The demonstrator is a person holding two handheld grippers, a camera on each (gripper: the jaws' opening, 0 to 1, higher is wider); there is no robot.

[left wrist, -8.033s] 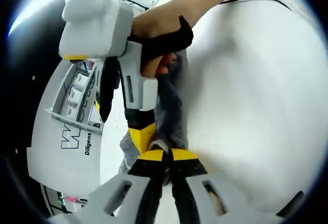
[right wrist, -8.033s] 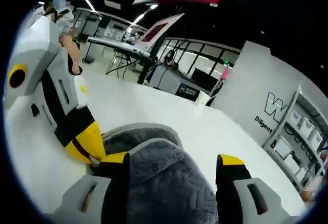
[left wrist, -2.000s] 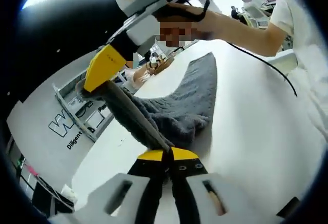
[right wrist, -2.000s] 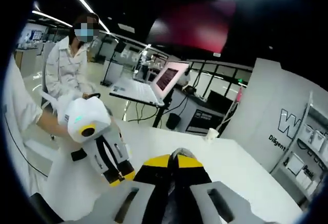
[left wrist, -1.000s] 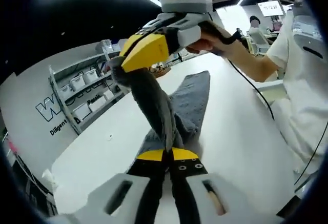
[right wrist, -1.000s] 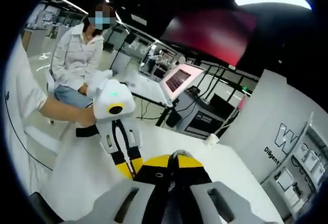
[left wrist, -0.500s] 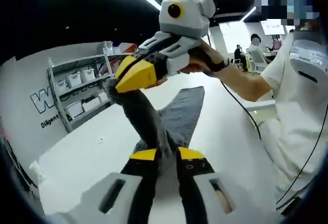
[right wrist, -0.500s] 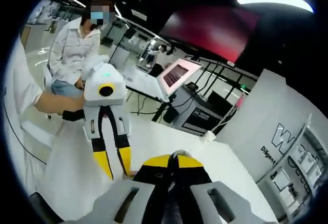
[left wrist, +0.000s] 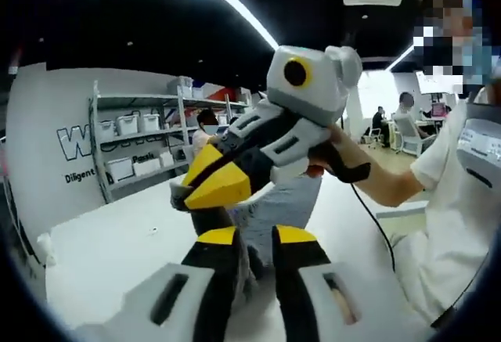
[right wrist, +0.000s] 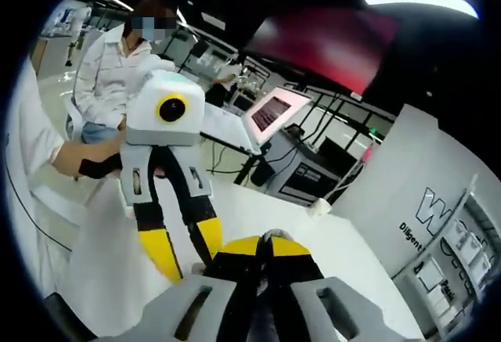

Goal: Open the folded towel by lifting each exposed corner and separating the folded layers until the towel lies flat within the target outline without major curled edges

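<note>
The grey towel [left wrist: 291, 203] hangs from my right gripper [left wrist: 188, 198], which is shut on a bunched corner just above my left jaws in the left gripper view. The rest of the cloth trails down toward the white table [left wrist: 102, 240]. My left gripper [left wrist: 256, 237] stands open, its yellow tips apart, with a bit of towel showing in the gap below them. In the right gripper view my right gripper [right wrist: 264, 242] is shut, a sliver of grey towel [right wrist: 272, 235] pinched at its tips. The left gripper [right wrist: 192, 268] hangs beside it, open with nothing in it.
Shelves with white bins [left wrist: 129, 135] stand against a lettered wall [left wrist: 78, 145] beyond the table's far side. A seated person [right wrist: 109, 76] and a desk with a laptop [right wrist: 270, 115] lie past the table edge. A paper cup [right wrist: 318, 207] stands near the table's far edge.
My left gripper has opened and let go of the towel. The right gripper, still shut on the cloth, has come up close in front of the left camera.
</note>
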